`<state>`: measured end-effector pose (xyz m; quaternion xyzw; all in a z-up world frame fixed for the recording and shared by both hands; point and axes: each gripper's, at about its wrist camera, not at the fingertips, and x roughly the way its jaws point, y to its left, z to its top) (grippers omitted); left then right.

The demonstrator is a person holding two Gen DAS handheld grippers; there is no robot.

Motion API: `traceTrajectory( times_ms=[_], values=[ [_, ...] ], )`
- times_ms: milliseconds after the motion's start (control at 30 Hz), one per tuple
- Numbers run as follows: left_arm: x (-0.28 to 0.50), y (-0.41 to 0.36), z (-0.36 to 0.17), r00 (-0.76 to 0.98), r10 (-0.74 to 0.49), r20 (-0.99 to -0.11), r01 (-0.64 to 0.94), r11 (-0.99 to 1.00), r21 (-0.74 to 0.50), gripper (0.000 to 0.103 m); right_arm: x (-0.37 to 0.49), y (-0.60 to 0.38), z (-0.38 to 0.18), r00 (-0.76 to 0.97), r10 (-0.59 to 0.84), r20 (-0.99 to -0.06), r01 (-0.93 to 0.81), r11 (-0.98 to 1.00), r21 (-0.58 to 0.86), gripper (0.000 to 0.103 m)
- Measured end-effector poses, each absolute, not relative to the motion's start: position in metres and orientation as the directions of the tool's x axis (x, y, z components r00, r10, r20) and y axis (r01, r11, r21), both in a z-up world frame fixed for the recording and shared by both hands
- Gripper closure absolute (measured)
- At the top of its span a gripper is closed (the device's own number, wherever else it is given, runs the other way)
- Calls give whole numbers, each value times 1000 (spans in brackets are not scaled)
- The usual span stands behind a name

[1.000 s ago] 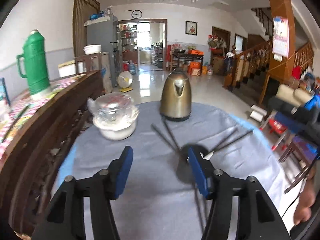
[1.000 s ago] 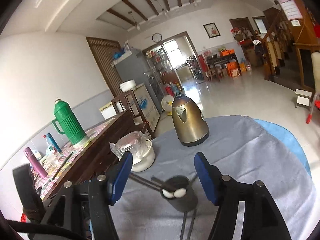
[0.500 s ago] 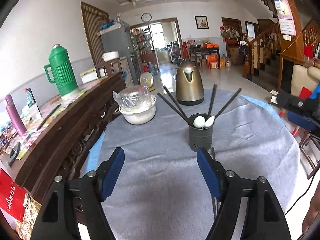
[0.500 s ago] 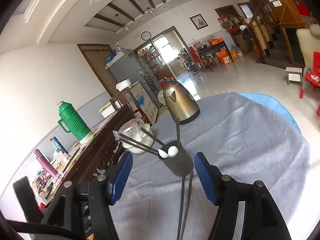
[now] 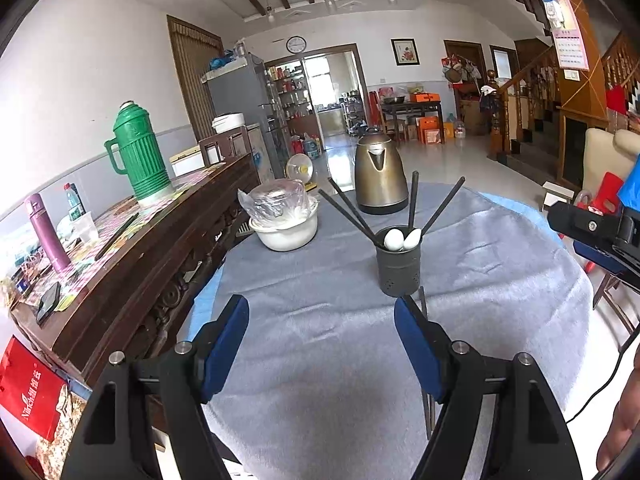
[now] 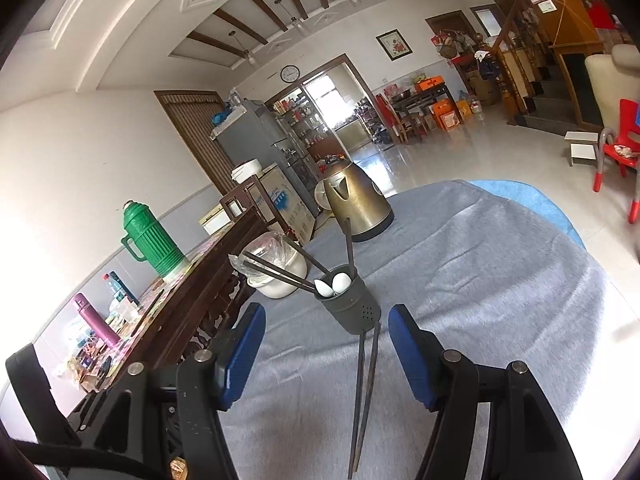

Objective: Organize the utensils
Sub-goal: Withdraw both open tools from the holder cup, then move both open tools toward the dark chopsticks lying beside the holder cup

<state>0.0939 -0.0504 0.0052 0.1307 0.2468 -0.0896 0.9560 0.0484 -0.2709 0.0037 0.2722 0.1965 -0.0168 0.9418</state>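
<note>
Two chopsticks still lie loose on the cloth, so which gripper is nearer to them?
Right. The right gripper straddles the loose chopsticks, jaws open around them. The left gripper sits left of them, empty.

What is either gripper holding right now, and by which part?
Nothing. The left gripper and right gripper are both open and empty; two chopsticks lie loose on the cloth before the holder.

Prob. home: kettle (image 5: 378, 172), fridge (image 5: 244, 100), staircase (image 5: 532, 92).
</note>
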Motion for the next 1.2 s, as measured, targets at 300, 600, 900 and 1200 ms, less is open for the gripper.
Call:
traceTrajectory(
  times_ms=[300, 600, 900, 1200],
  values=[
    [80, -17, 7, 842, -113, -527, 219, 965, 142, 27, 30, -249, 0, 908, 87, -410, 137, 862, 488, 35],
    [64, 33, -9, 839, -62, -540, 135, 986, 96, 27, 11, -223, -14, 889, 76, -452, 135, 899, 416, 35],
    [59, 48, -33, 811, -28, -584, 101, 991, 92, 27, 21, -195, -36, 856, 93, -508, 119, 922, 369, 35],
    [45, 40, -39, 821, -56, -568, 150, 981, 120, 27, 18, -181, -47, 862, 65, -503, 115, 941, 319, 35]
  ],
)
